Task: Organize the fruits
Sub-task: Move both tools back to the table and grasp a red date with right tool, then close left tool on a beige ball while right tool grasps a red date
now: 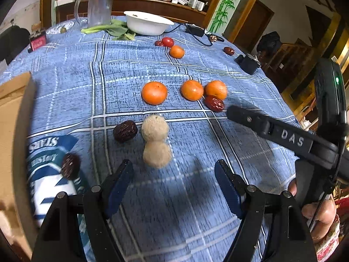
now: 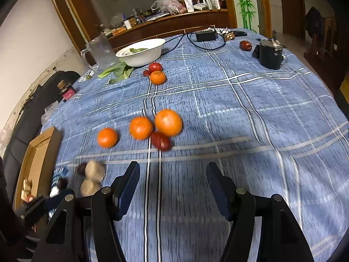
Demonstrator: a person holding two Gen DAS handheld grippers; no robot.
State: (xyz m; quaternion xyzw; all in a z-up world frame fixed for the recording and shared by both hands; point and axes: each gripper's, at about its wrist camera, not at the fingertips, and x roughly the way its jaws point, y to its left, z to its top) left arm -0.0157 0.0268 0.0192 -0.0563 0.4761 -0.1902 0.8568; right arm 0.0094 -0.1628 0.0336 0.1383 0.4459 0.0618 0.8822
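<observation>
Three oranges point(image 1: 154, 93) point(image 1: 192, 90) point(image 1: 216, 89) lie in a row mid-table, with a red date point(image 1: 214, 103) against the right one. Two tan round fruits point(image 1: 155, 128) point(image 1: 157, 154) touch each other just ahead of my open, empty left gripper point(image 1: 174, 174). Dark dates point(image 1: 125, 131) point(image 1: 70, 166) lie to their left. A fourth orange point(image 1: 177, 51) and a tomato point(image 1: 167, 42) sit farther back. My right gripper point(image 2: 173, 174) is open and empty, just short of the oranges point(image 2: 168, 122) point(image 2: 141, 128) and the red date point(image 2: 161, 140). It also shows in the left wrist view point(image 1: 231, 111).
A white bowl point(image 1: 148, 23), greens point(image 1: 113, 29) and a clear jug point(image 1: 99, 5) stand at the back. A cardboard box point(image 1: 13, 118) is at the left edge. A printed bag point(image 1: 50, 170) lies near it. A black device point(image 1: 248, 62) and a lone date point(image 1: 228, 50) are at right.
</observation>
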